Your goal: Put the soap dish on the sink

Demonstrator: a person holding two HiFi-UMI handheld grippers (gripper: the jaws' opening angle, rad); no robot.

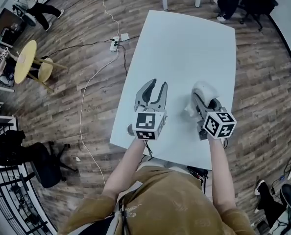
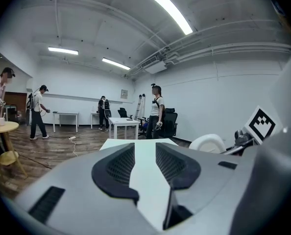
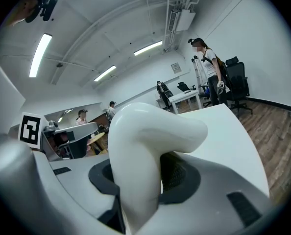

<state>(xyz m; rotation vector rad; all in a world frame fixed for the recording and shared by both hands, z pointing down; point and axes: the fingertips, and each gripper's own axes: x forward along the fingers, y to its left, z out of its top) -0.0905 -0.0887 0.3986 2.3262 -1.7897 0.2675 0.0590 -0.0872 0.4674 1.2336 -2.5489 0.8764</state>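
My right gripper is shut on a white, curved soap dish just above the near right part of the white table. In the right gripper view the soap dish fills the space between the dark pads and arches over the right one. My left gripper hovers beside it to the left, jaws apart, with only the tabletop showing between its pads. From the left gripper view the soap dish shows at the right. No sink is in any view.
A yellow round table and a black office chair stand on the wooden floor to the left. A power strip with cables lies by the table's far left edge. A person and more tables stand beyond the table's far end.
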